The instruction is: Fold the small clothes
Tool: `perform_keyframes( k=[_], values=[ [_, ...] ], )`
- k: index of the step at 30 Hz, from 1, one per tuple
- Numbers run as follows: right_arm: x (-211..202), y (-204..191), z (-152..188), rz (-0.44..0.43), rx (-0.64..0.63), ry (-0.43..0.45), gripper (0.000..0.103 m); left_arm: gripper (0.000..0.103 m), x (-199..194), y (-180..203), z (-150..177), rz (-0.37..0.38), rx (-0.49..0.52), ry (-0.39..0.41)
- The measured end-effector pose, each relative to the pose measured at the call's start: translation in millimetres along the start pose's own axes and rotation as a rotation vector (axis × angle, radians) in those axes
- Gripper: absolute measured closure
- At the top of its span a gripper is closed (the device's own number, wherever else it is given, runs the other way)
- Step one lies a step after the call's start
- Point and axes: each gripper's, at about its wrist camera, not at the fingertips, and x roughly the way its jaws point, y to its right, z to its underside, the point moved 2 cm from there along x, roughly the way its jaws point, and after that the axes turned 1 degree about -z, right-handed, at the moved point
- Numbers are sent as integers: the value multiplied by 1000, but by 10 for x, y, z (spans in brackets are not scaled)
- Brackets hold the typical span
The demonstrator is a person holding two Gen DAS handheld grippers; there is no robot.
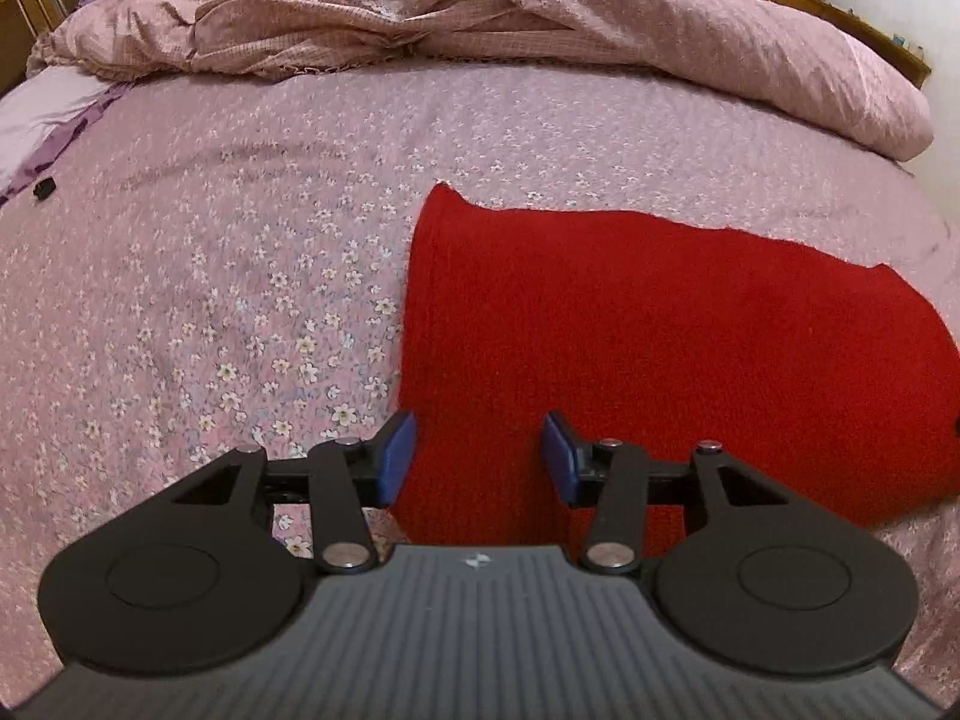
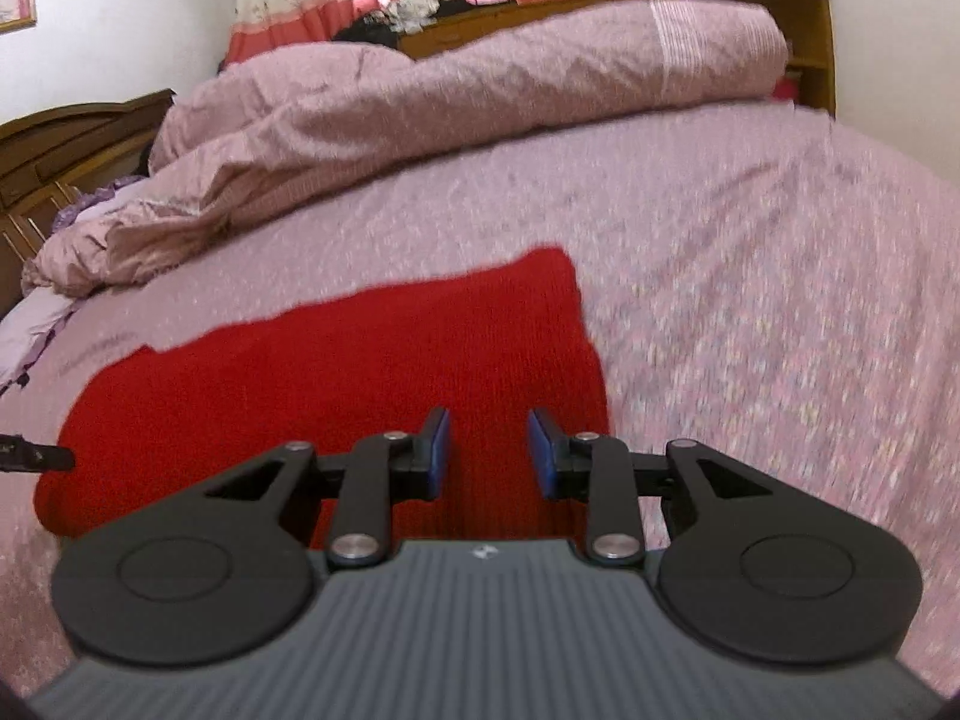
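bed (image 1: 240,252): pink flowered sheet, broad and soft, bearing everything else.
quilt (image 1: 480,18): pink, heaped and rumpled along the far side, well apart from the work.
red knit cloth (image 1: 630,330): laid flat on the sheet near the front edge; in the left view filling the centre and right, in the right view (image 2: 336,372) the centre and left; far edge stepped, as if already doubled over once.
handling: likely light, limp and a little fuzzy; no stiffness to hold a shape, so prone to sag and drag on the sheet if lifted by one point only; not fragile, not slippery.
where to take hold: best judged the two near corners, one per claw, pinched at the very edge through all layers.
left claw (image 1: 477,459): held wide, empty, blue pads poised over the near left edge of the cloth; contact not certain.
right claw (image 2: 487,455): parted less widely, empty, above the near right part of the cloth; view blurred.
small black thing (image 1: 44,188): on the sheet far left, too small to name.
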Motion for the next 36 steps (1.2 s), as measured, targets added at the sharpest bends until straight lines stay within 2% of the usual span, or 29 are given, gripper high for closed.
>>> perform_keyframes(
  k=[4,8,16,18,20,22,26,30,36],
  values=[
    [78,41,103,11,21,-11,73,48,79,-51,18,9,-25,-16],
    [107,55,145,17,29,-7,73,41,144,-87,28,2,-42,-27],
    [58,50,139,24,77,11,73,40,34,-112,13,4,-63,-31],
    [3,58,128,19,114,16,68,40,-25,-103,19,-2,-54,-29],
    [-75,62,125,-12,158,27,48,40,-80,-100,38,-4,-51,-30],
    [-158,45,129,-27,189,41,39,40,-124,-110,61,-1,-60,-34],
    [-288,0,150,-16,219,47,37,40,-200,-138,116,12,-76,-38],
    [-355,31,231,-4,314,35,37,39,-229,-143,173,12,-76,-48],
    [-291,29,357,-16,415,0,35,37,-217,-162,237,19,-93,-72]
  ],
)
